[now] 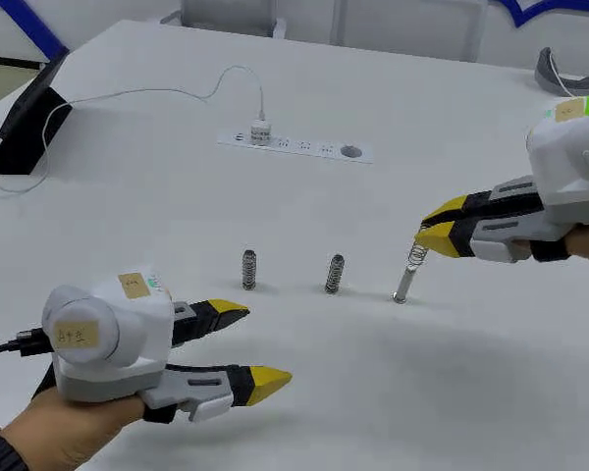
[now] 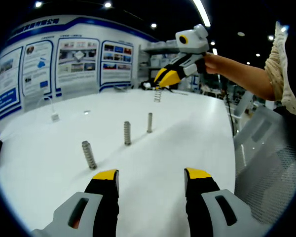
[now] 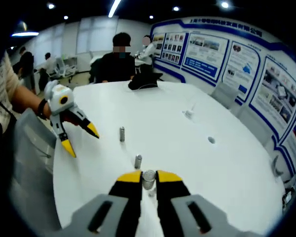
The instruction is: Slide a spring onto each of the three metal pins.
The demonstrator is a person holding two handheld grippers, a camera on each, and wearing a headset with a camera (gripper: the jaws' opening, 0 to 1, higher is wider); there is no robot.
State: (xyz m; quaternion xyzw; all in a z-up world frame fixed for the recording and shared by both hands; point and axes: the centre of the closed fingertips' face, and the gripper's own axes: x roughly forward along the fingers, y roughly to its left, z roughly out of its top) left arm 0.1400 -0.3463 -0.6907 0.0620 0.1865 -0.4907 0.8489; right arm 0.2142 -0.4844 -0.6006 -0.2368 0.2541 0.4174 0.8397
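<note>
Now your right claw [image 1: 438, 225] is pinching a spring [image 1: 417, 257]. Its yellow tips are drawn almost together, with the coil's upper end between them. In the right gripper view the two tips press on either side of the spring [image 3: 148, 178].

The spring hangs slightly tilted over the right pin [image 1: 402, 287], the last in a row of three across the middle of the worktop [image 1: 275, 422]. From your head view its lower end seems to meet the pin's top. In the left gripper view the spring [image 2: 158, 95] looks clear of the bare pin [image 2: 149, 122]. Whether they touch cannot be told.

The left spring [image 1: 248, 269] and the middle spring [image 1: 335, 274] stand upright to the left of that pin. Each sits around its own pin, which the coil mostly hides.

Your left claw [image 1: 260, 343] is spread wide, holding nothing and touching nothing. It hangs above the near left part of the worktop, pointing along the row. Its upper tip is near the left spring but apart from it.

Toward the far edge lies a power strip [image 1: 294, 145] with a white plug [image 1: 260, 132] in it. A cable [image 1: 147, 93] runs from the plug off toward the left edge.
</note>
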